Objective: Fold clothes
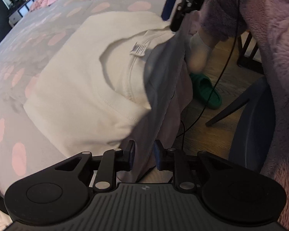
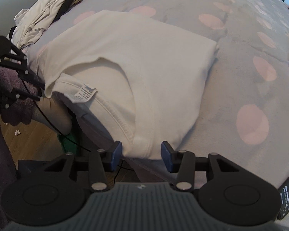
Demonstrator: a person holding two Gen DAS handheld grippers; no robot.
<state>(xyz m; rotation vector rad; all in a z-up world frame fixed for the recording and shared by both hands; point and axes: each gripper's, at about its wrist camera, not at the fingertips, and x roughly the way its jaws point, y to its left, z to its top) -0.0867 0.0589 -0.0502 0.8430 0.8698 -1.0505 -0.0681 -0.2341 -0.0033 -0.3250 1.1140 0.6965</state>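
Grey bedcover with pale pink oval spots (image 2: 231, 61), soft, spread over the whole bed; it serves as the folding surface.

Cream cotton T-shirt (image 2: 144, 61) lies on it at the near edge of the bed, already folded to a rough rectangle, neckline and white care label (image 2: 84, 93) turned toward the edge. Probably kept here so both tools can reach its near corners for the next fold. One corner overhangs the bed side.

Heap of unfolded pale and striped clothes (image 2: 48, 13) at the far corner, well apart from the shirt; likely the waiting pile.

Green rubber slipper (image 1: 206, 90) on the wood floor below, beside a socked foot.

Right gripper (image 2: 142, 154): jaws about half open, straddling the shirt's hemmed near corner. Pads do not look pressed on the cloth.

Left gripper (image 1: 144, 156): jaws narrow, a small gap showing. Shirt's other corner sits just above them; nothing gripped.
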